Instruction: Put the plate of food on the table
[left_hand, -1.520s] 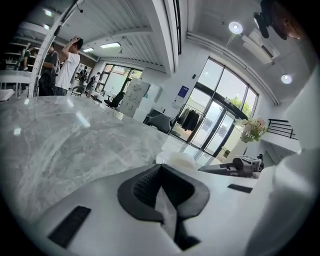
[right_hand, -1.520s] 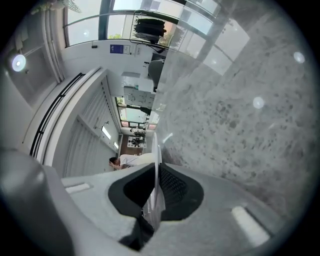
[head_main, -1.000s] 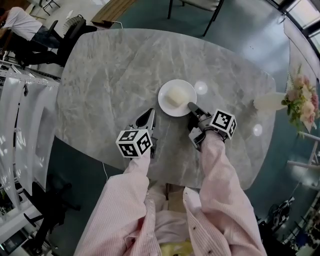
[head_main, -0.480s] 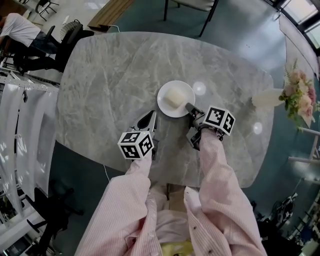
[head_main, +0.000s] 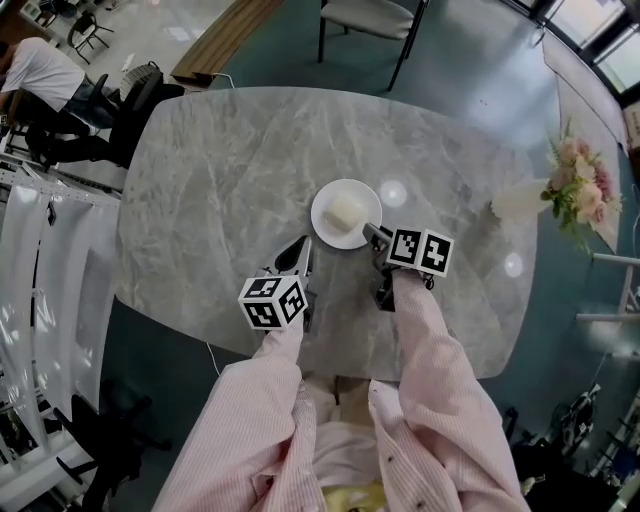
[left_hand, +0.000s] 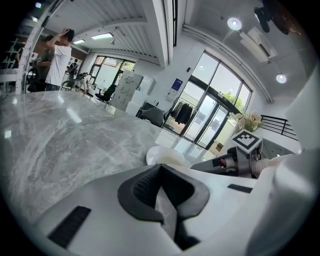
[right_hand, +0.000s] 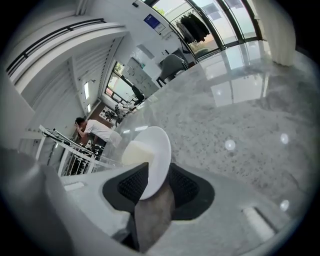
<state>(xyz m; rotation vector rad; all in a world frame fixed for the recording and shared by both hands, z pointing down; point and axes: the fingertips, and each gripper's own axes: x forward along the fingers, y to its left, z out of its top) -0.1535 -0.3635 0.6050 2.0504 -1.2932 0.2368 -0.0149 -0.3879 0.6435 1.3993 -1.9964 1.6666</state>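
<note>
A white plate (head_main: 325, 225) with a pale block of food (head_main: 347, 210) rests flat on the grey marble table (head_main: 220, 170). My right gripper (head_main: 372, 233) is at the plate's near right rim. In the right gripper view the plate's rim (right_hand: 156, 150) lies between the jaws, beside the food (right_hand: 132, 152). The jaws of the right gripper (right_hand: 155, 182) are opening, with a thin gap beside the rim. My left gripper (head_main: 303, 245) sits just left of the plate, its fingers drawn to a point with nothing between them. The left gripper view shows the plate (left_hand: 162, 154) ahead of the left gripper (left_hand: 162, 172).
A white vase of pink flowers (head_main: 575, 195) stands at the table's right edge. A chair (head_main: 370, 20) is beyond the far edge. A seated person (head_main: 40, 60) is at the far left and white racks (head_main: 50, 250) are along the left side. The table's near edge runs just behind both grippers.
The plate stays where it was on the table. My right gripper has kept its place at the rim, and its marker cube has turned a little. The left gripper has hardly moved.
</note>
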